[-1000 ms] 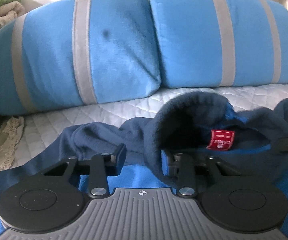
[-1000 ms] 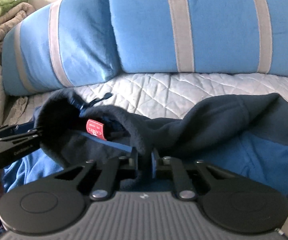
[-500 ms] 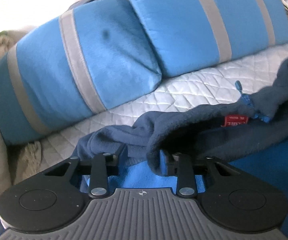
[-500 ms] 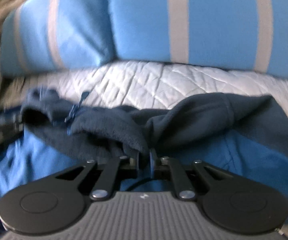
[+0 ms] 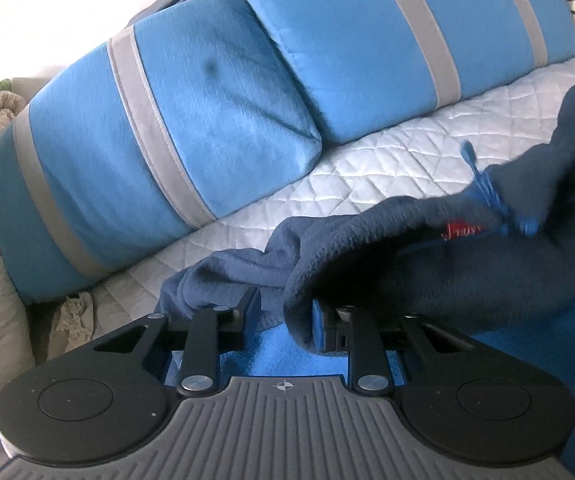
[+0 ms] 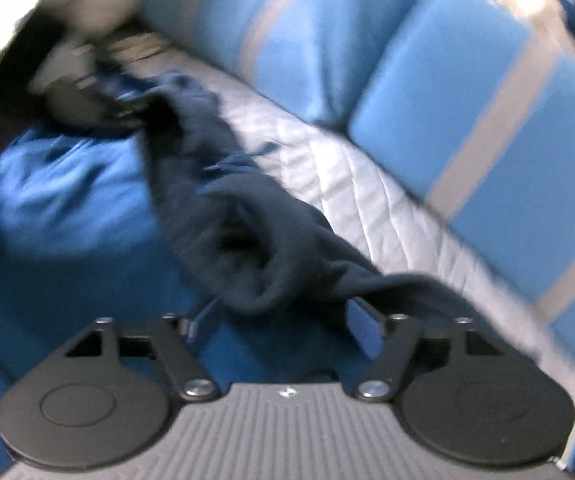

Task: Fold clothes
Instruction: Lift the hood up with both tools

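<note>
Bed (image 5: pixel 367 160) with two blue striped pillows (image 5: pixel 159 152) along its back edge. My fleece jacket (image 5: pixel 467 276) lies bunched mid-bed, near the pillows. Left gripper (image 5: pixel 285 316): jaws part-open, navy fabric draped between. Right gripper (image 6: pixel 279 320): jaws wide apart, cloth lying loose between them; view blurred

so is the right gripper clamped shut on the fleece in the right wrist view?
No. The right gripper stands wide open, its fingers well apart, with the navy fleece draped loosely between them.
</note>
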Tool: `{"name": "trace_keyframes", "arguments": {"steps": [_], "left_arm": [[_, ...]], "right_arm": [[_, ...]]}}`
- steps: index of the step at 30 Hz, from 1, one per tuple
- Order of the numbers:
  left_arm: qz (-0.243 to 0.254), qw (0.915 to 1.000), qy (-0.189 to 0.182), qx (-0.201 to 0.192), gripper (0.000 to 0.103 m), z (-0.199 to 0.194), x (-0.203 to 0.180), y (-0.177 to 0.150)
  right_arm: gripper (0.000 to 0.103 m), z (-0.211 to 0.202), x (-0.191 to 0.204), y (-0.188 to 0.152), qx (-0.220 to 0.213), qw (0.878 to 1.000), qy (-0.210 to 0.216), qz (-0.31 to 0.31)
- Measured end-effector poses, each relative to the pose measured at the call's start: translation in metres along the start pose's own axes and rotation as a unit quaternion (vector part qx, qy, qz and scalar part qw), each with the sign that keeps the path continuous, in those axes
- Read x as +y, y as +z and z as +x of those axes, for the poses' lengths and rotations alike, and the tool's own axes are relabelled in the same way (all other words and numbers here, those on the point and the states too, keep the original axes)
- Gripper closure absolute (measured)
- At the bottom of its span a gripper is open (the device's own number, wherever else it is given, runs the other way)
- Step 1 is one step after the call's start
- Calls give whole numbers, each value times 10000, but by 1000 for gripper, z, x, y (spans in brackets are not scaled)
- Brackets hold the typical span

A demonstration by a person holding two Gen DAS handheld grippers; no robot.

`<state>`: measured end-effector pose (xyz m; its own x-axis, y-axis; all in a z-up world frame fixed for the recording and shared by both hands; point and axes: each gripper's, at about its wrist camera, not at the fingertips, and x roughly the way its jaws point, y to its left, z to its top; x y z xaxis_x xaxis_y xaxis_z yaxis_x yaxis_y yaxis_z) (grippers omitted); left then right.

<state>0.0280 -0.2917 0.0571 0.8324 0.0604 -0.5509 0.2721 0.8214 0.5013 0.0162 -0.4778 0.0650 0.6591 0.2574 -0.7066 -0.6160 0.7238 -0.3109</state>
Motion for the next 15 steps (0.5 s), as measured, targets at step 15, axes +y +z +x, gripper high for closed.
{"name": "trace_keyframes", "arguments": {"steps": [15], "left_arm": [[17, 9999, 10, 102, 76, 3, -2, 0]], "right_arm": [[19, 14, 35, -4, -480, 9713, -692, -2225]]}}
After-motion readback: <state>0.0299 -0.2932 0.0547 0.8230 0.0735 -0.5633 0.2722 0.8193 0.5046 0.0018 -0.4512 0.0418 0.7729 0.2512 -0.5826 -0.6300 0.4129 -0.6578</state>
